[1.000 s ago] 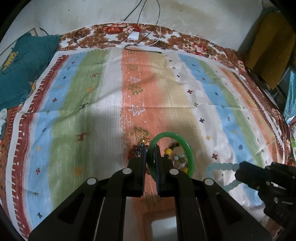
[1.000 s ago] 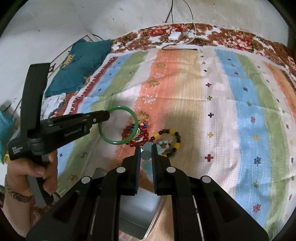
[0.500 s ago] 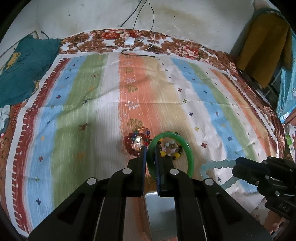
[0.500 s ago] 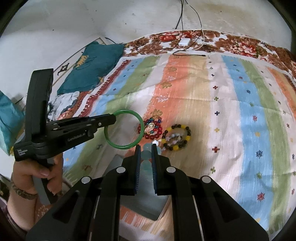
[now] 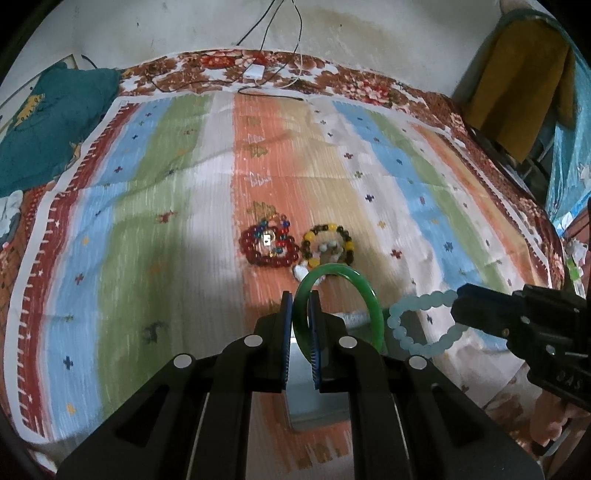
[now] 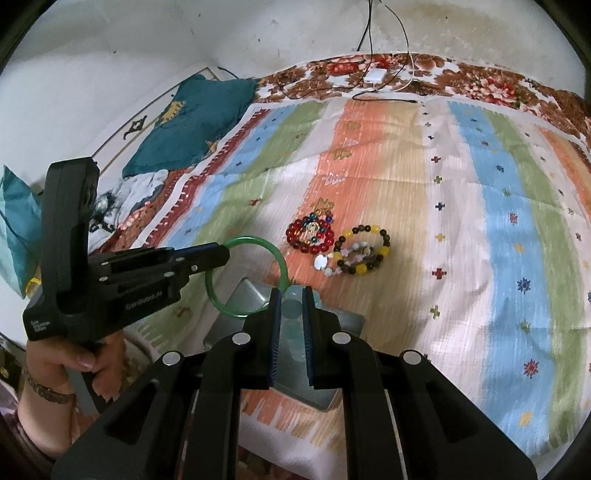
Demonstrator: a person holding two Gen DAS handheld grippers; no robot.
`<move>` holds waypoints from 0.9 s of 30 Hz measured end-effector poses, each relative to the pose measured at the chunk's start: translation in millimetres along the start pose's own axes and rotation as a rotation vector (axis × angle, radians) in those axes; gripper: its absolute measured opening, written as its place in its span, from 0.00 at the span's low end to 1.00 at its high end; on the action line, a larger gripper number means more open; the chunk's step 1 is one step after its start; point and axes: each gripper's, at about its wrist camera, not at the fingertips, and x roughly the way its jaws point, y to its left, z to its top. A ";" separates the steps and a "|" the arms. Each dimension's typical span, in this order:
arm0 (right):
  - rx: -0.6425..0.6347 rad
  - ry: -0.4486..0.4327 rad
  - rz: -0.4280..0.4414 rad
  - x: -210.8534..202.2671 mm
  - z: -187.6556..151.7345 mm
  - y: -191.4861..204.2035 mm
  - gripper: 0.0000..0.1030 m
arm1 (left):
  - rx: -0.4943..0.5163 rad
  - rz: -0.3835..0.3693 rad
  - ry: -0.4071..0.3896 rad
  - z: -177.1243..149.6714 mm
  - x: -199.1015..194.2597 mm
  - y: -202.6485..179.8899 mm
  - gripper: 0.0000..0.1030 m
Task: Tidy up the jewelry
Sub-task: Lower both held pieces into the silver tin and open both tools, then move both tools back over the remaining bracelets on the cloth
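green bangle [image 5: 373, 306]: glossy, smooth | box [image 6: 243, 299]: dull metal | blanket [image 5: 147, 206]: woven cloth

A striped cloth [image 5: 155, 206] in blue, green, orange and white bands covers the bed, over a brown floral blanket [image 5: 354, 85] that shows at the far edge. Behind stands a stained white wall [image 5: 369, 33], with thin cables [image 6: 388, 33] hanging down to a white adapter [image 6: 375, 75]. A teal pillow [image 6: 195, 122] lies at the far left corner. A mustard cloth [image 5: 517, 85] hangs at the right. Light is dim.
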 end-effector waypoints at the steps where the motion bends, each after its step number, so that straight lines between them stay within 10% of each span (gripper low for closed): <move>1: 0.001 0.004 0.001 0.5 -1.5 0.5 0.12 | 0.000 -0.003 0.007 -2.6 0.1 -0.8 0.08; 4: -0.002 0.017 0.015 1.2 -5.2 2.3 0.13 | 0.008 -0.014 0.048 -8.0 5.5 -4.1 0.09; 7: 0.013 0.002 0.010 -1.2 -7.0 2.7 0.47 | -0.016 -0.018 0.090 -9.4 13.8 -2.1 0.36; 27: 0.076 0.012 -0.109 17.9 10.1 -25.7 0.72 | -0.099 0.046 0.058 25.7 26.6 25.6 0.78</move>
